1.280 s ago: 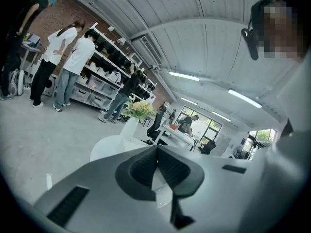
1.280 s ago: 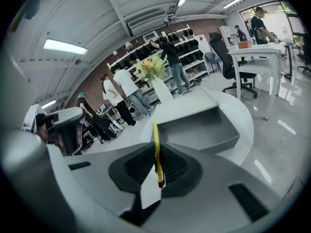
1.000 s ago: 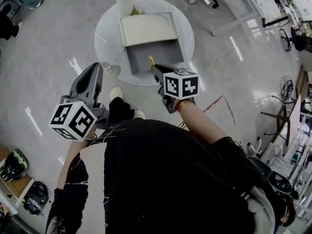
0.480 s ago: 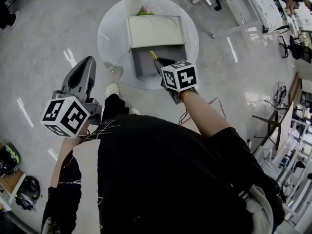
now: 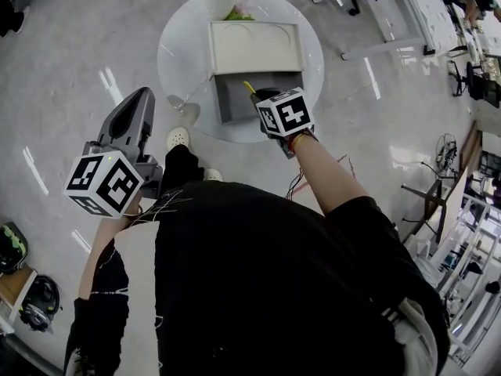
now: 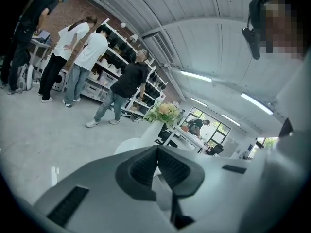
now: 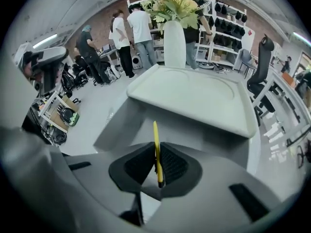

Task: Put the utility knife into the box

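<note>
A thin yellow utility knife [image 7: 156, 144] sticks forward out of my right gripper [image 7: 158, 166], whose jaws are shut on it. In the head view the knife [image 5: 249, 88] hangs just over the near right part of the open grey box [image 5: 243, 100] on the round white table [image 5: 176, 61]. The box's pale lid [image 5: 254, 45] stands open at the far side; in the right gripper view the lid [image 7: 194, 98] lies just ahead, above the box's grey inside [image 7: 141, 125]. My left gripper [image 5: 138, 108] is held off the table's near left, over the floor, jaws shut with nothing between them [image 6: 156, 161].
A white vase with flowers [image 7: 175, 40] stands on the table behind the lid. Several people [image 7: 129, 28] stand by shelves at the back. An office chair [image 7: 262, 67] and desks are to the right. Helmets [image 5: 12, 249] lie on a low shelf at the left.
My right gripper has carried the knife forward, from the table's near edge to over the box's near right part. The left gripper has stayed about where it was.
</note>
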The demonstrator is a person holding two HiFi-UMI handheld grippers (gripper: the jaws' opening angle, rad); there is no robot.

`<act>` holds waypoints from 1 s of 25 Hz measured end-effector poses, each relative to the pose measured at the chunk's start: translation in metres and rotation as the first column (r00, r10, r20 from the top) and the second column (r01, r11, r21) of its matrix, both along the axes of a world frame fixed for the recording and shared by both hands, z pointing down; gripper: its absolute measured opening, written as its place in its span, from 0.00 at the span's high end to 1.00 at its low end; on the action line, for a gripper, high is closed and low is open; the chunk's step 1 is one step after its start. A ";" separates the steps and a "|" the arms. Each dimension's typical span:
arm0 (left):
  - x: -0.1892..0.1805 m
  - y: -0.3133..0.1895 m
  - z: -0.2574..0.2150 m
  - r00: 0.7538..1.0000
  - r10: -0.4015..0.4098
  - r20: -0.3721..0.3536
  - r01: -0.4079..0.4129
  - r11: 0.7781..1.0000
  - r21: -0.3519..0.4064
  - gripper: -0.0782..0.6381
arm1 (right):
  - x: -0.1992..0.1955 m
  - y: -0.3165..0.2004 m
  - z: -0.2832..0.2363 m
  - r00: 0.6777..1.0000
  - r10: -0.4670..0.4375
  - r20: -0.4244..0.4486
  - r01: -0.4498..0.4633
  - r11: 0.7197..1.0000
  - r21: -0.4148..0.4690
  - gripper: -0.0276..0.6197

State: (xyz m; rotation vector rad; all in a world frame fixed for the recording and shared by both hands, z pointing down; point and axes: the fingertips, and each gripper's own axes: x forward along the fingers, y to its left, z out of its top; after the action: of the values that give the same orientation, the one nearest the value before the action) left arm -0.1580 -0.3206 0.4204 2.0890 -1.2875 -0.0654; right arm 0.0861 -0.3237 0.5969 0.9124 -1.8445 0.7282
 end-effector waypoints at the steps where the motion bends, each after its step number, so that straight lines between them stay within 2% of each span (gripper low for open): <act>1: 0.000 0.000 0.001 1.000 -0.001 0.000 0.001 1.000 -0.003 0.88 | 0.000 0.000 0.003 1.000 -0.007 -0.007 0.007 1.000 -0.009 0.90; 7: -0.004 0.003 0.006 1.000 -0.012 0.001 0.012 1.000 -0.017 0.88 | 0.003 0.001 0.013 1.000 0.004 -0.026 -0.005 0.999 -0.045 0.90; 14: -0.007 0.004 0.010 1.000 -0.021 0.001 0.021 0.999 -0.025 0.88 | 0.006 0.005 0.020 0.998 0.004 -0.065 -0.013 0.992 -0.128 0.90; 25: -0.010 0.007 0.009 1.000 -0.029 0.002 0.029 0.999 -0.026 0.88 | 0.007 0.008 0.024 0.993 -0.007 -0.122 -0.017 0.981 -0.194 0.90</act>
State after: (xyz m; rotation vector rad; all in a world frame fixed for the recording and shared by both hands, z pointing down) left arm -0.1682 -0.3134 0.4295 2.0491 -1.3128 -0.0596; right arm 0.0930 -0.3158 0.6205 0.8159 -1.6327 0.8223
